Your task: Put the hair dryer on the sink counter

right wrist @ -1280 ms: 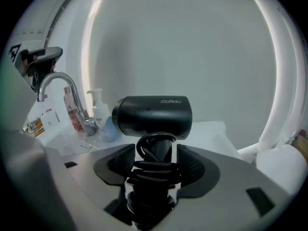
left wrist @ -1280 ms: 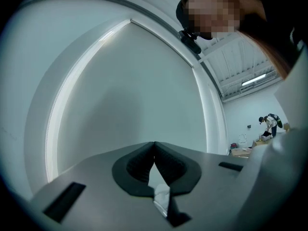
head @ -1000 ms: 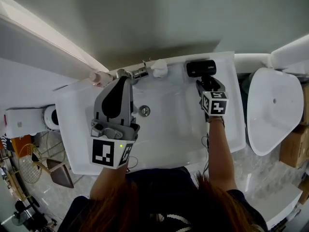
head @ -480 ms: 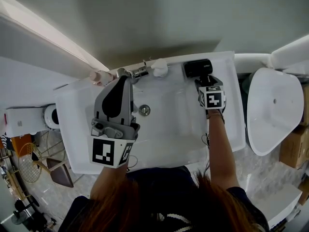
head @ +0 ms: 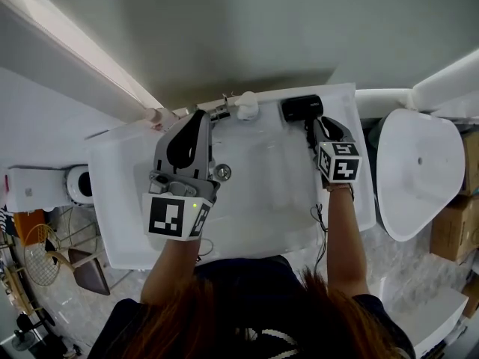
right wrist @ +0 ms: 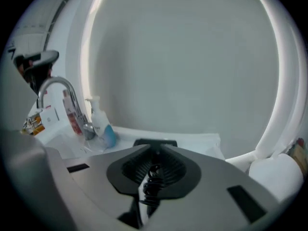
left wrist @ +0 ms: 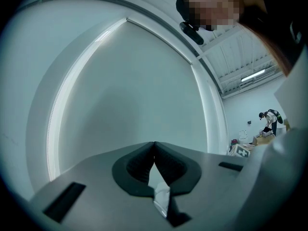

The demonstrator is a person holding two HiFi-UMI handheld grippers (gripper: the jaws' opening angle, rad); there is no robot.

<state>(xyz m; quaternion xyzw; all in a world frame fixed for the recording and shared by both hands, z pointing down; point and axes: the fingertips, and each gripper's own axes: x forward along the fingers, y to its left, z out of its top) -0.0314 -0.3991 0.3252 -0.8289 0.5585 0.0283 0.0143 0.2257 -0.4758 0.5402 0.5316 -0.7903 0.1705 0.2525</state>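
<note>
Right gripper [head: 318,130] jaws, wide a second ago, are closing on the black coiled cord [right wrist: 150,182] at 4 o'clock of the black plastic hair dryer [head: 301,108]; pinch lightly, keep slack. Left gripper [head: 199,118]: jaws together, empty.

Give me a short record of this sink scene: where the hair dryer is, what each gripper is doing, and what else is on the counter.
hair dryer: black, lying at the back right of the sink counter
right gripper: just behind the dryer, jaws closing on its coiled cord
left gripper: jaws together, nothing held, raised over the basin's left side
also at the back rim: faucet, pump bottle
task status: dryer already on the counter
</note>
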